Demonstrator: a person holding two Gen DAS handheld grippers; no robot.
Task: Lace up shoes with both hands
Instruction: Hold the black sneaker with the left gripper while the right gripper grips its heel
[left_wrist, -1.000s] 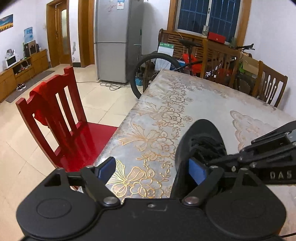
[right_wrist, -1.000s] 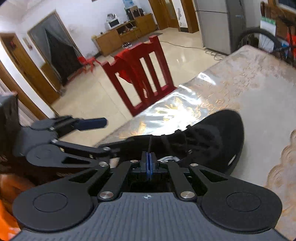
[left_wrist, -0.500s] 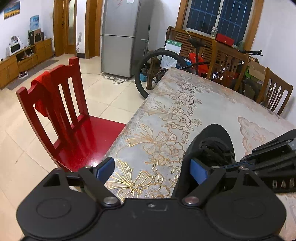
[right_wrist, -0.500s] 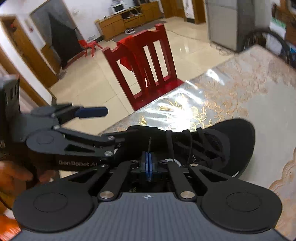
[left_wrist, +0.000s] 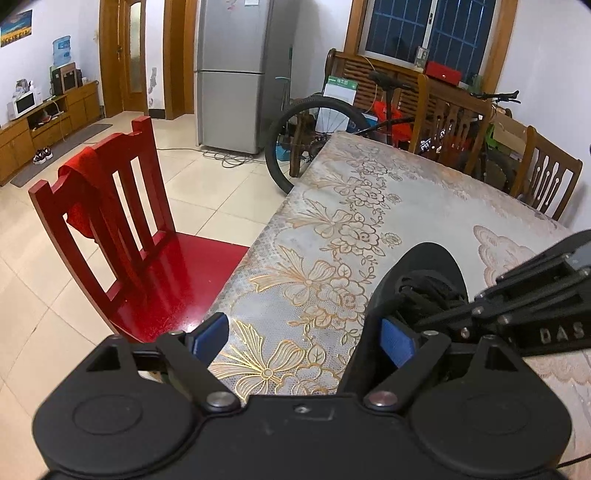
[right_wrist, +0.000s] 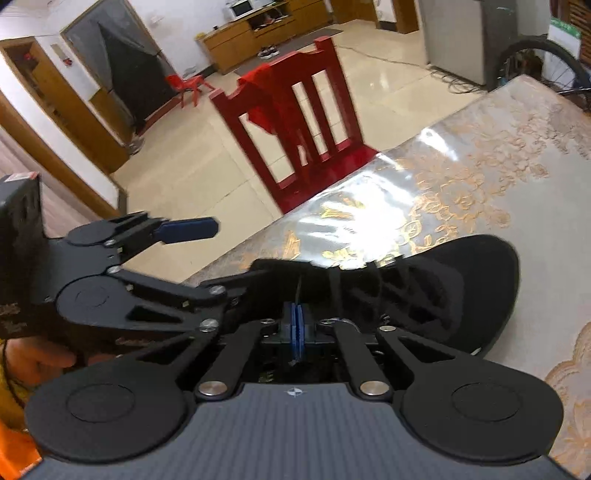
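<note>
A black shoe (left_wrist: 424, 273) with black laces lies on the floral table, toe pointing away; it also shows in the right wrist view (right_wrist: 461, 280). My left gripper (left_wrist: 303, 338) is open, its right pad beside the shoe's near end, its left pad over the table edge. It also shows in the right wrist view (right_wrist: 184, 229) at the left. My right gripper (right_wrist: 297, 325) is shut on a thin black lace (right_wrist: 298, 288) that rises from between its blue pads. Its arm shows in the left wrist view (left_wrist: 535, 306) reaching over the shoe from the right.
The table (left_wrist: 351, 206) has a glossy floral cover. A red chair (left_wrist: 122, 221) with a red cloth stands close to its left edge. A bicycle (left_wrist: 332, 125), wooden chairs (left_wrist: 546, 177) and a fridge (left_wrist: 236, 74) stand beyond the table.
Both grippers have lifted and shifted slightly; the shoe sits a little further from the cameras. The right gripper stays shut on the lace, the left stays open.
</note>
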